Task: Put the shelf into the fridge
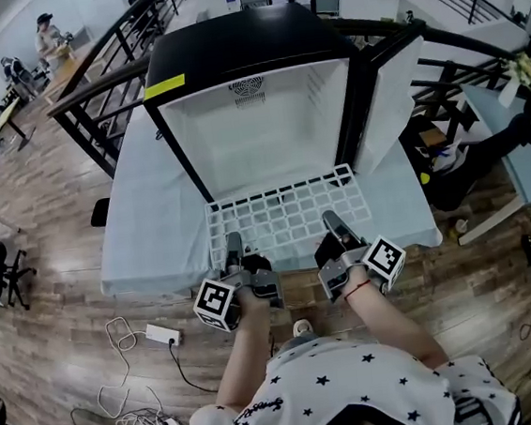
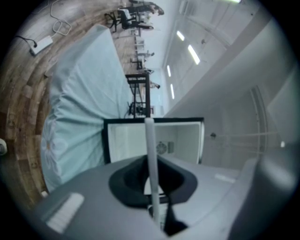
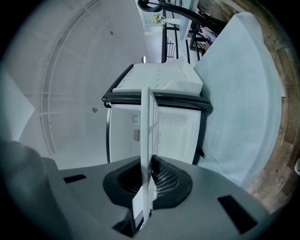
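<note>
White wire grid shelf (image 1: 289,209), frame centre, flat, long axis left-right. Near edge clamped by left gripper (image 1: 234,245) and right gripper (image 1: 333,221). Open black, white-lined mini fridge (image 1: 257,128) directly beyond, upper centre.

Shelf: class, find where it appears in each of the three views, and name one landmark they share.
Head view: shelf lies lower centre, before the fridge.
Left gripper view: shelf edge-on, upright white strip, centre.
Right gripper view: shelf edge-on, centre.
Shared landmark: the open fridge behind.
</note>
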